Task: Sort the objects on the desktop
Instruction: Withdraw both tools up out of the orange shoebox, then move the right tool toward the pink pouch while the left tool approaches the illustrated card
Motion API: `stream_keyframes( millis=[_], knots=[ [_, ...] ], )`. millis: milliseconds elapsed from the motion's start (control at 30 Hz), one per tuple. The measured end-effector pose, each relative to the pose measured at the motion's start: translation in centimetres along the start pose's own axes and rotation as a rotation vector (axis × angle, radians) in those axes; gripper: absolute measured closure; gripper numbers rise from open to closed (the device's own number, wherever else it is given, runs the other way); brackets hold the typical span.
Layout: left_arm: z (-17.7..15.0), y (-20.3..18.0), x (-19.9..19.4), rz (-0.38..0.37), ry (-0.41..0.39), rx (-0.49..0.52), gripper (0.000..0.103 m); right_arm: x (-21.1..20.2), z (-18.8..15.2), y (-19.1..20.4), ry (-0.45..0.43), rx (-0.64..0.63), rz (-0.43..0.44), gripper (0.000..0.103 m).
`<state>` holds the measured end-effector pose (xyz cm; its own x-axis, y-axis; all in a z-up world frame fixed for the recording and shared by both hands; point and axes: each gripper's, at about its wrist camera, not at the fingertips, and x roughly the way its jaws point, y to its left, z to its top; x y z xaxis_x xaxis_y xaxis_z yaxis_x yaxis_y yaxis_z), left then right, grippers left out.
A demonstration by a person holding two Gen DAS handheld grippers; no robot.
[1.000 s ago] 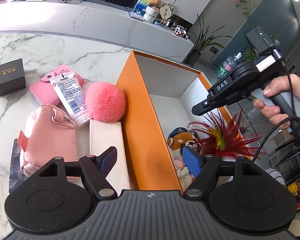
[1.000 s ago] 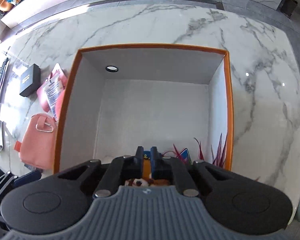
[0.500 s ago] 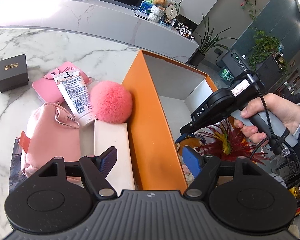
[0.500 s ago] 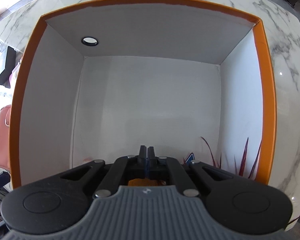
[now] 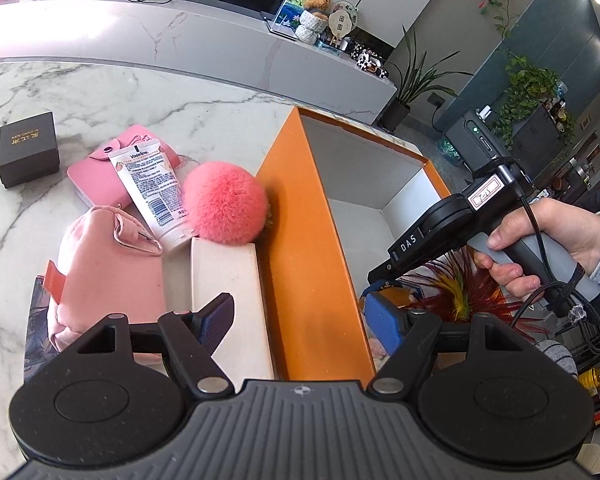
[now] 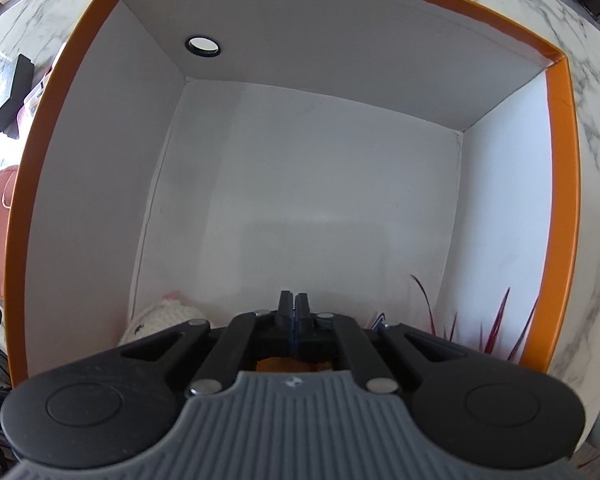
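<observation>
- Right gripper is pointing straight down into the orange box, its jaws pressed together w/ only a thin blue sliver showing between the pads; whether anything is pinched there can't be told, since the tips are blocking whatever is lying beneath.
- An orange-brown patch is peeking out under the linkage in the right wrist view, too cut off to identify.
- A white knitted item is poking out at the box's near-left corner, mostly hidden by the gripper body.
- Red feather tips are rising along the box's right wall; in the left wrist view the same red-yellow feathers are sitting inside the box, partly behind the right-hand tool.
- A hand is wrapping the grey grip of that tool, w/ a cable trailing off below.
- Left gripper is hovering wide open and angled downward, straddling the box's near wall, w/ nothing between the pads: one blue pad over the cream box, the other inside the orange box.
- Outside the box on the marble desk are lying a pink pom-pom touching the box wall, a Vaseline tube across a pink wallet, a pink pouch and, well apart, a black gift box.
- Lettering on the black box is too small to read.
</observation>
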<state>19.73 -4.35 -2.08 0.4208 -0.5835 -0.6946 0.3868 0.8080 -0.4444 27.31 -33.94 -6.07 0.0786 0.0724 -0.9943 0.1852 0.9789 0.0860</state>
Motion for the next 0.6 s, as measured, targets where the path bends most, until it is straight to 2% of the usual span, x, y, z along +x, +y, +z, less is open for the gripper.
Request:
stream_keyframes(
  millis=[67,167,200,267,300,333,400,533,600],
  knots=[
    [0.0,0.0,-0.1,0.000,-0.003,-0.001,0.018,-1.0,0.0,-0.7,-0.031,0.037,0.024,0.097],
    [0.0,0.1,-0.3,0.000,-0.016,-0.007,0.018,-3.9,-0.1,-1.7,-0.126,0.054,0.044,0.087],
    [0.1,0.1,-0.5,0.002,-0.024,-0.007,0.018,-5.0,-0.2,-2.0,-0.157,0.061,0.044,0.070],
    [0.1,0.2,-0.8,0.010,-0.051,-0.006,0.018,-7.2,-0.7,-2.5,-0.223,0.070,0.053,0.046],
    [0.1,0.2,-1.0,0.014,-0.062,-0.006,0.018,-8.1,-0.8,-2.6,-0.251,0.067,0.064,0.038],
    [0.1,0.3,-1.2,0.016,-0.073,-0.006,0.018,-8.8,-1.0,-2.7,-0.273,0.061,0.079,0.034],
    [-0.1,0.3,-1.8,0.018,-0.099,0.009,0.018,-9.8,-1.6,-2.1,-0.310,0.053,0.124,0.012],
    [-1.0,0.2,-3.3,0.070,-0.185,0.082,0.017,-10.1,-1.9,-1.4,-0.394,0.062,0.210,0.003],
    [-1.3,0.6,-3.8,0.115,-0.190,0.098,0.017,-10.6,-2.2,-0.7,-0.410,0.068,0.222,0.001]
  ],
)
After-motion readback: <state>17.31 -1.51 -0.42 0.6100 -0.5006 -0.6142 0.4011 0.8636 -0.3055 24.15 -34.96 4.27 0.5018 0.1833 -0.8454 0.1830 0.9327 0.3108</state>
